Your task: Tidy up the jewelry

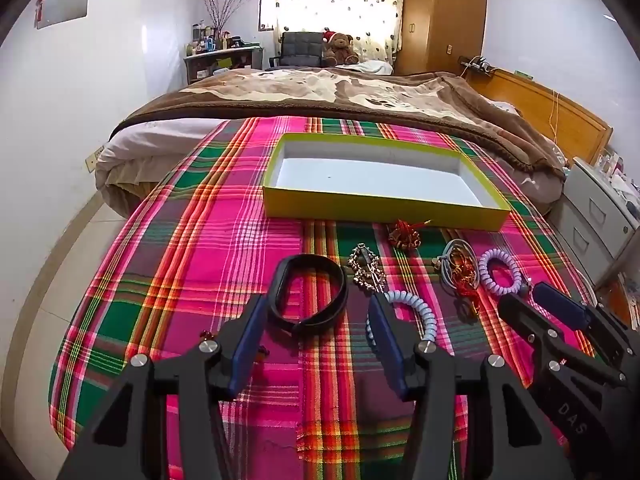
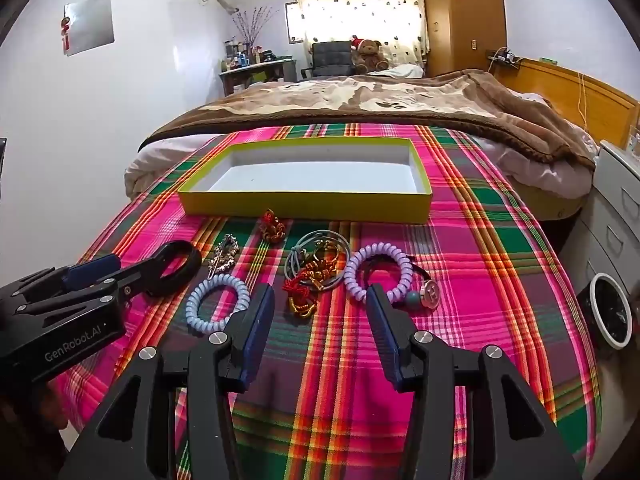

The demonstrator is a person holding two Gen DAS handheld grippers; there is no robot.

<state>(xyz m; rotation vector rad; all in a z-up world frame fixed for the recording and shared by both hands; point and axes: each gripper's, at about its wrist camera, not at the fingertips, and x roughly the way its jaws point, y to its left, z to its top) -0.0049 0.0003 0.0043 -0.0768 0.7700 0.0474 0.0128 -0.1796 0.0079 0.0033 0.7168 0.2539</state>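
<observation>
Nothing is sorted yet: your yellow box [image 2: 304, 204], upper centre, sits empty, and every jewelry piece [image 2: 312, 276] lies mid-frame on the plaid cloth [image 2: 480, 280]. Left tool [image 1: 316, 320] and right tool [image 2: 320, 308] gape wide, holding nothing.

Teddy bear [image 1: 340, 49], wardrobe [image 1: 444, 16], brown blanket [image 2: 380, 100]

One yellow box [image 2: 304, 210] sits toward the far edge of the plaid cloth [image 2: 480, 280], nothing inside. Two coil bracelets: one pale blue [image 2: 216, 300], one lilac [image 2: 376, 270]. One black band [image 2: 176, 268]. One silver beaded clip [image 2: 226, 258]. One red-gold knot [image 2: 272, 226] by the box, and one tangled heap of cords [image 2: 316, 272], uncountable.
</observation>
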